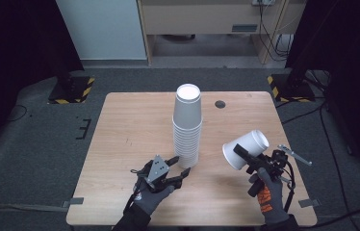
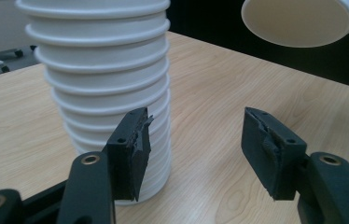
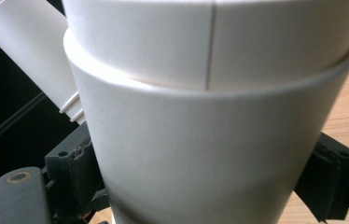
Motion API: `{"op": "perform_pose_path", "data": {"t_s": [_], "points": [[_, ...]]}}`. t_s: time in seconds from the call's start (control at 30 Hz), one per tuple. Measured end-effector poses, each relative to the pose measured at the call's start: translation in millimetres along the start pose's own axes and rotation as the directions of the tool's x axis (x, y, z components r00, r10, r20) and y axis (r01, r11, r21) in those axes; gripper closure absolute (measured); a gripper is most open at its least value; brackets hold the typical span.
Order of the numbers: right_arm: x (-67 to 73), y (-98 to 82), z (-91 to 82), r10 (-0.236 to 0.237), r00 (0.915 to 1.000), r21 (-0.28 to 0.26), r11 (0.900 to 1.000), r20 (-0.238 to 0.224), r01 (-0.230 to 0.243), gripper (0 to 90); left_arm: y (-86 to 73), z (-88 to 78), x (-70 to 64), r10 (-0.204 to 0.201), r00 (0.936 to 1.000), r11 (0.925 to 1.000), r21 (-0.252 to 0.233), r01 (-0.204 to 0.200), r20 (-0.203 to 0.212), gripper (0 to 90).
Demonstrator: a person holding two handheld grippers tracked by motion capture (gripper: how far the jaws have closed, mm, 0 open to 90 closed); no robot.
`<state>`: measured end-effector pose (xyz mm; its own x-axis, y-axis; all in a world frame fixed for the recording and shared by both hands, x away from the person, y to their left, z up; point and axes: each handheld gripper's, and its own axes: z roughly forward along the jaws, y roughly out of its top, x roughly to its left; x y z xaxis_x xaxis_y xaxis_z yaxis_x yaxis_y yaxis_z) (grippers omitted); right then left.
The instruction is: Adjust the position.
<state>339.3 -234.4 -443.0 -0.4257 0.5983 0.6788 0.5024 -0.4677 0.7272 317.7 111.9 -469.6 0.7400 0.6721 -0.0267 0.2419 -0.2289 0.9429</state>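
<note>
On the table: table point(image 1: 130, 125) of light wood, with a dark round hole point(image 1: 220, 104) near its far edge.
Stack: white cups point(image 1: 187, 126), upside down, near the table's middle.
Left gripper point(image 1: 179, 168): jaws wide open, holding nothing, just beside the stack's base.
Right gripper point(image 1: 246, 156): jaws closed on two nested cups point(image 1: 245, 148), held tilted above the right side.
Room: grey floor point(image 1: 38, 139), black-and-yellow striped stand bases point(image 1: 72, 90), dark curtains point(image 1: 14, 43), wooden furniture point(image 1: 202, 21) behind.
</note>
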Motion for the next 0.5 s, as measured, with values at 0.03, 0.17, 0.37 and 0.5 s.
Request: {"op": "perform_pose_path", "data": {"t_s": [0.03,0.17,0.37,0.5], "points": [[0.5,0.0,-0.6,0.004,1.0,-0.003,1.0,-0.004,-0.004,15.0,0.4,1.6,-1.1,0.0,1.0,1.0,-0.001,0.0,0.003,41.2],[0.3,0.7,-2.7,0.007,0.9999,-0.004,1.0,-0.007,-0.007,15.0,1.6,8.6,-6.4,0.009,0.9999,1.0,-0.001,-0.009,0.014,41.1],[1.2,0.2,-3.8,0.015,0.9998,-0.002,1.0,-0.009,-0.015,15.0,5.9,15.4,-11.3,0.018,0.9995,0.9997,-0.02,-0.017,0.028,41.3],[1.6,0.2,-4.2,0.015,0.9998,-0.006,1.0,-0.014,-0.016,15.0,9.5,21.8,-16.3,0.03,0.9985,0.9991,-0.03,-0.029,0.045,41.7]]}}
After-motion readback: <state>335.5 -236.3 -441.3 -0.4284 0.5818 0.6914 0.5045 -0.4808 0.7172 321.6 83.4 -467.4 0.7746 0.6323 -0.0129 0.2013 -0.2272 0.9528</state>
